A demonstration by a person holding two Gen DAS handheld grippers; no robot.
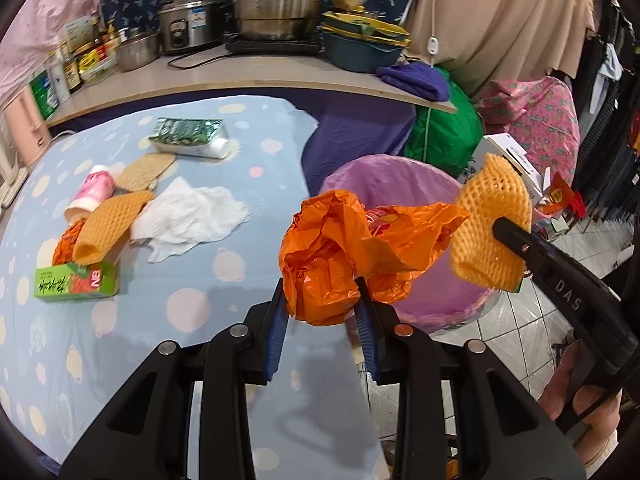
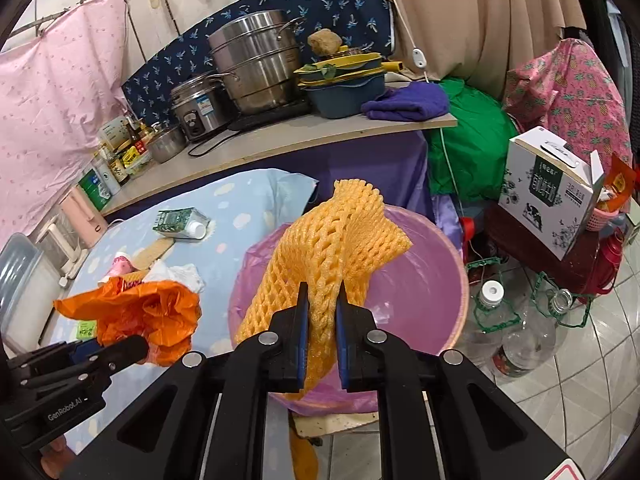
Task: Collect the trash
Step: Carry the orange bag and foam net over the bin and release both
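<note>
A crumpled orange plastic bag [image 1: 332, 256] was clamped between the partly closed blue pads of the left gripper [image 1: 325, 308], which was pointed steeply down at the table edge beside the purple-lined bin [image 1: 400, 184]. A yellow foam fruit net [image 2: 328, 248] was pinched in the nearly closed right gripper [image 2: 322, 320], held above the bin's mouth. Farther off, a tissue [image 1: 192, 216], a milk carton [image 1: 188, 136] and other scraps were left on the blue spotted tablecloth [image 1: 224, 288].

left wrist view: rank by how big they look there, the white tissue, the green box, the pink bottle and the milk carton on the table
1. white tissue
2. green box and milk carton: look about alike, not ranked
3. pink bottle, partly hidden behind a foam net

The carton lies farther away, so true sizes stay unsure.
</note>
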